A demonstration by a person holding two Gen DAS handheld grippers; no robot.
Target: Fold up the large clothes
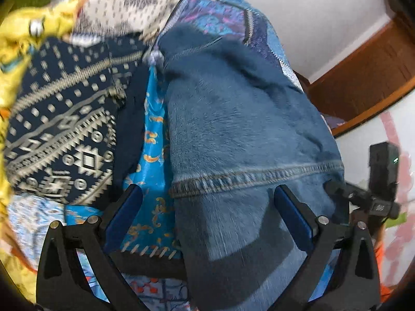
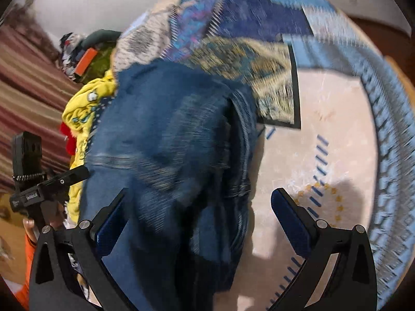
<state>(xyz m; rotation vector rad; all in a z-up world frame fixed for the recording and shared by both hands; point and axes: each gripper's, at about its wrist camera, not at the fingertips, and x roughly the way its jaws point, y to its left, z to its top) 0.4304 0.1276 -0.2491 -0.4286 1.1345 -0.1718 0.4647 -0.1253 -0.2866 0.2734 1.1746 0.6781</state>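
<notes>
On a patchwork quilt (image 1: pixel 225 13) heaped with clothes, going left to right in the left wrist view, a yellow garment (image 1: pixel 23 39) bunches at the far edge, then comes a navy cloth (image 1: pixel 64 119) with a pale geometric print, then a strip of bright blue satin (image 1: pixel 153 140) with orange swirls, then the jeans (image 1: pixel 241 119), lying lengthwise away from the camera with a stitched hem crossing just ahead of the fingers. The left gripper (image 1: pixel 207 207) is spread wide and grips nothing; its left pad sits over the satin, its right pad over the denim. A brown wooden frame (image 1: pixel 363 77) runs along the wall at right, and part of the other tool shows at that edge. In the blurred right wrist view, a striped curtain (image 2: pixel 28 77) fills the left side, the yellow garment (image 2: pixel 85 108) lies beside it, and the jeans (image 2: pixel 166 140) run up the middle as a rumpled, doubled mass. The right gripper (image 2: pixel 199 212) is also wide open and empty, its left finger over the denim, its right over a pale cream panel (image 2: pixel 332 119) of the quilt.
</notes>
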